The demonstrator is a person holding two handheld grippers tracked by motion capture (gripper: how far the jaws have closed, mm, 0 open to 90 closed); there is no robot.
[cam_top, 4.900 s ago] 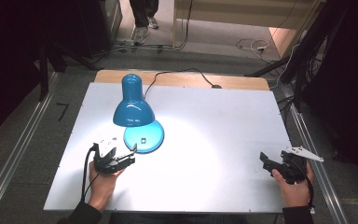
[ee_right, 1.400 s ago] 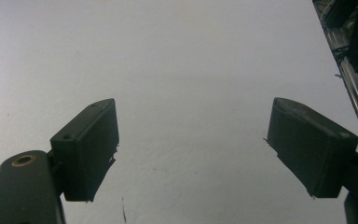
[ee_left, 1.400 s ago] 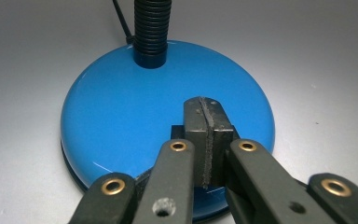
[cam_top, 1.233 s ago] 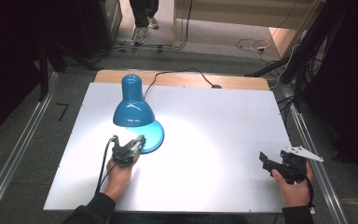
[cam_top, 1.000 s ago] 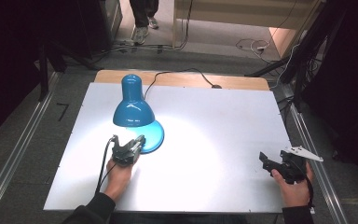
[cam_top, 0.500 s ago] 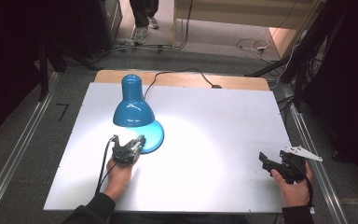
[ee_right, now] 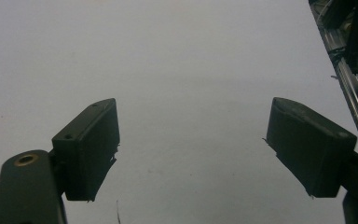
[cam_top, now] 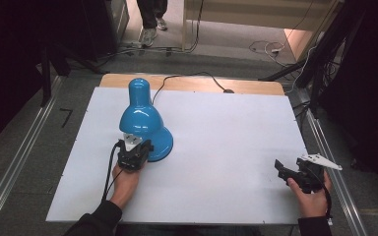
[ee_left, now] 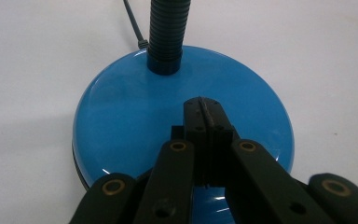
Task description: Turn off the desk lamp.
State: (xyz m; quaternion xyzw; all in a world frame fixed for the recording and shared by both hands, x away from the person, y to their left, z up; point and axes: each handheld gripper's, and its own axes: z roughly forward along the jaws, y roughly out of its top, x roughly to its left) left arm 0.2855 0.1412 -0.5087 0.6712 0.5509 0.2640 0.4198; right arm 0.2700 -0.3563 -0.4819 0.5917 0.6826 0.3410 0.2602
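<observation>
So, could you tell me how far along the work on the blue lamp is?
Done: the left gripper, jaws shut, sits at the lamp base, in front of the neck. In hand: its tips seem to press the base, contact unclear. Left: pulling away; the right gripper hangs open over the table.

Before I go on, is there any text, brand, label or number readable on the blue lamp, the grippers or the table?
None: no readable text in these views.
Glossy blue desk lamp, its round blue base and black ribbed neck: no lettering seen.
White table top: plain, unmarked.
Left gripper and right gripper: black, no markings legible.
</observation>
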